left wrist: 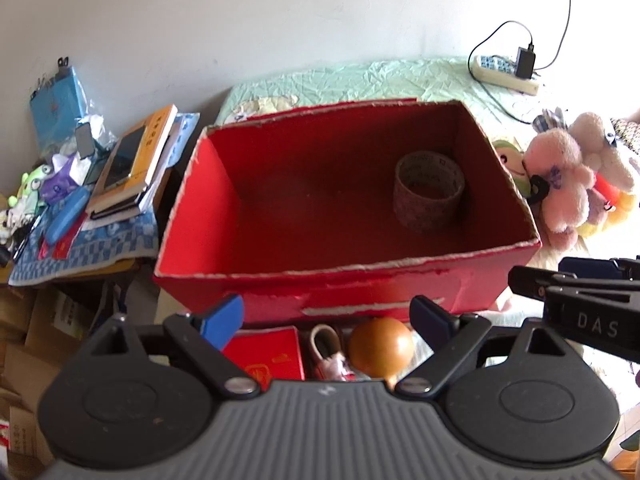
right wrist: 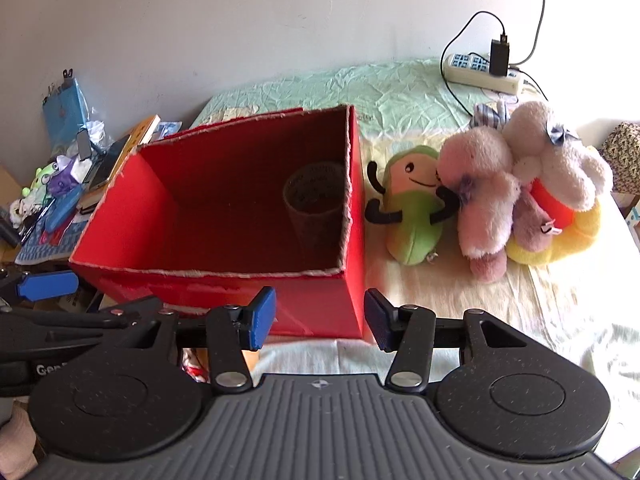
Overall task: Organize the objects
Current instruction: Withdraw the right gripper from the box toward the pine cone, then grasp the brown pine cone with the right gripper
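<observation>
An open red cardboard box (left wrist: pixel 348 268) (right wrist: pixel 200 272) stands on the bed with a roll of brown tape (left wrist: pixel 428 192) (right wrist: pixel 314 200) at its right end. My left gripper (left wrist: pixel 326 318) is open in front of the box's near wall. Under it lie an orange ball (left wrist: pixel 380 346), a small shoe (left wrist: pixel 326 348) and a red packet (left wrist: pixel 272 352). My right gripper (right wrist: pixel 320 318) is open too, with nothing between its fingers, at the box's near right corner. Right of the box sit a green plush (right wrist: pixel 412 208), a pink plush (right wrist: pixel 480 192) (left wrist: pixel 560 184) and a yellow one (right wrist: pixel 560 240).
A side table on the left holds a stack of books with a phone on top (left wrist: pixel 132 164), a blue pen case and small toys. A power strip (left wrist: pixel 504 70) (right wrist: pixel 480 72) with a black charger and cables lies at the back right. The wall is behind.
</observation>
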Motion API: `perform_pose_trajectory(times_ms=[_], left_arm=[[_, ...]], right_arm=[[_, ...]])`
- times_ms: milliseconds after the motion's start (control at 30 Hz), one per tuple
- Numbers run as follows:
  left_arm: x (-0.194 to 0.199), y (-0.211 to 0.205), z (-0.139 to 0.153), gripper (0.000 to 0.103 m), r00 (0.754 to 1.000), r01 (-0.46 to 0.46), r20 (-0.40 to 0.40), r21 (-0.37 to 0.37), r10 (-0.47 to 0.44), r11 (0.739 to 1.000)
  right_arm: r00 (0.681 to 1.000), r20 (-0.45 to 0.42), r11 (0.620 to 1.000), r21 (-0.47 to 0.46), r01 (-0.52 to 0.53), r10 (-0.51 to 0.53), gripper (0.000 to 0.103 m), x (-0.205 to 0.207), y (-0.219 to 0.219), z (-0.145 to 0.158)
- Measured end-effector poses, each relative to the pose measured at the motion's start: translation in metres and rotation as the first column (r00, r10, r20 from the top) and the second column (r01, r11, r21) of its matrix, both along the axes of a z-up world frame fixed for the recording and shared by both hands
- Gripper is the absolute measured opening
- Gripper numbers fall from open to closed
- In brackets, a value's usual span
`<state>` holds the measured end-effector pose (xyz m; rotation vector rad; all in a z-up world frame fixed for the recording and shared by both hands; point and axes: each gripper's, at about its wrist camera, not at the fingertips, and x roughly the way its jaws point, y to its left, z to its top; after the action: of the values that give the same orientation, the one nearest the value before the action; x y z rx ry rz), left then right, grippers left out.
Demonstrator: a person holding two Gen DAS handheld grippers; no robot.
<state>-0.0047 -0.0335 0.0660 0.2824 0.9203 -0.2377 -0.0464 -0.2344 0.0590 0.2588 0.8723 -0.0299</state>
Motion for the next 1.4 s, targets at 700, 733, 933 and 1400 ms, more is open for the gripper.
perform_pose_trajectory(times_ms=[700,733,933,1400], left_arm=[[-0.044,-0.003,-0.046,0.091,0.983,-0.107,-0.154,-0.054,0.098,0.993],[-0.047,0.0,-0.048,0.091,0.982,-0.107,-0.161,-0.066,0.095,0.992],[-0.071,0.004,-0.053,0.091,0.984,-0.032,-0.176,-0.15,0.005,0.988],[-0.078,-0.014,-0.076,0.077,0.982,0.045,-0.167,-0.224,-0.084,0.974]], right_arm=[[0.96,-0.182,0.956,0.241,-0.165,0.212,0.052,-0.012,-0.028,-0.052],[0.955,-0.192,0.951,0.257,-0.172,0.224,0.052,-0.012,-0.029,-0.055],[0.921,-0.238,0.908,0.362,-0.21,0.308,0.052,-0.006,-0.034,-0.07],[0.855,-0.283,0.806,0.545,-0.229,0.434,0.052,0.014,-0.025,-0.094]])
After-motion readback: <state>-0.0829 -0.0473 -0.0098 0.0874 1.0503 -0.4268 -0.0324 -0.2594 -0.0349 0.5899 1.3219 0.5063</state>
